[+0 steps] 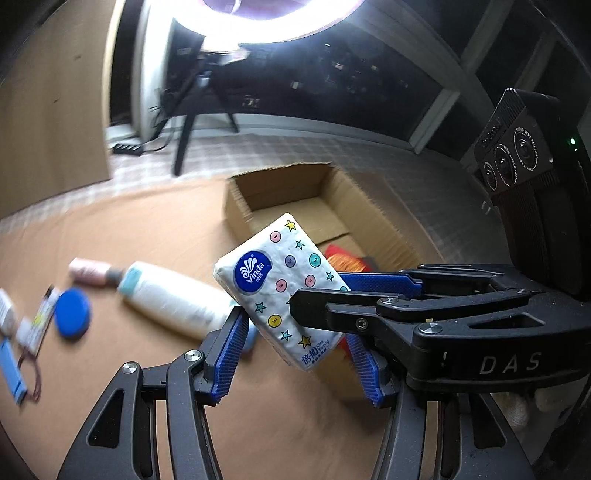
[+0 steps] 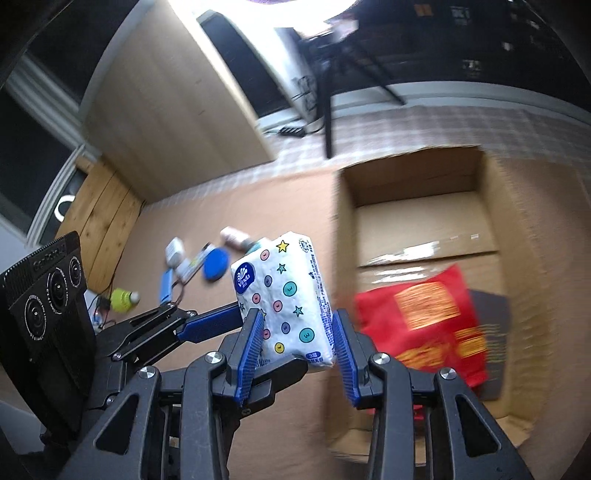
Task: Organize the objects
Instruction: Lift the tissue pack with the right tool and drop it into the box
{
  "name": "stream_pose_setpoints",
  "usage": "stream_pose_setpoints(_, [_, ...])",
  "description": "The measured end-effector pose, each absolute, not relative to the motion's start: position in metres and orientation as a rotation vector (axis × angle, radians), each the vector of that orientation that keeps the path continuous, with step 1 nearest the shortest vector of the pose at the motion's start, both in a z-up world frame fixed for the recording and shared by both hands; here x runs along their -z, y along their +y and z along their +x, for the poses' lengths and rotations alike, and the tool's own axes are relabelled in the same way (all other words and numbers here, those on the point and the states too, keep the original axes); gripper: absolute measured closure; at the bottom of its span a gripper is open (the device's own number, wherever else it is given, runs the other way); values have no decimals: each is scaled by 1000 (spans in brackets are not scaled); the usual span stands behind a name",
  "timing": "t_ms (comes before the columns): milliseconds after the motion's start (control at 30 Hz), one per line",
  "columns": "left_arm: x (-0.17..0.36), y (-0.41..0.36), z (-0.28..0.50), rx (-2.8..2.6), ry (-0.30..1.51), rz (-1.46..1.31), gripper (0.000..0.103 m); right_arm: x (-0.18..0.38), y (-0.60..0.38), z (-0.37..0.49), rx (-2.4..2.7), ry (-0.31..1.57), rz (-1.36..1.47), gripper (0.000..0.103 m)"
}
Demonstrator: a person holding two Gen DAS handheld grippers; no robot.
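tissue pack (image 2: 286, 295) between right gripper (image 2: 297, 354) fingers, airborne

The tissue pack (image 2: 286, 295) is hanging above the table (image 2: 258, 206), at nine o'clock of the open box (image 2: 413, 177). A bag (image 2: 424, 325) is lying in the box's near half. At ten o'clock of the pack, a bottle (image 1: 173, 299), a round lid (image 1: 72, 313) and small items are lying scattered on the table.

Home room rigged for recording; plaid floor covering (image 1: 295, 147); wooden cabinet (image 2: 177, 110); tripod (image 1: 192, 122); ring light (image 1: 280, 18) overhead
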State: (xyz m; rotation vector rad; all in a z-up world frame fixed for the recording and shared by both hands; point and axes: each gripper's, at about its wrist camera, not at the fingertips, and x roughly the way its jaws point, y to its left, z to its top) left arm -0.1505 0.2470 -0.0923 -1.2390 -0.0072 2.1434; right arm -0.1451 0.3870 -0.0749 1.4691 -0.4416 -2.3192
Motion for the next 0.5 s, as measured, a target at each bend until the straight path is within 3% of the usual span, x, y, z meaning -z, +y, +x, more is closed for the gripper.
stream_pose_setpoints(500, [94,327,-171,-2119,42,-1204,44,72,448,-159,2418,-450,1451,66])
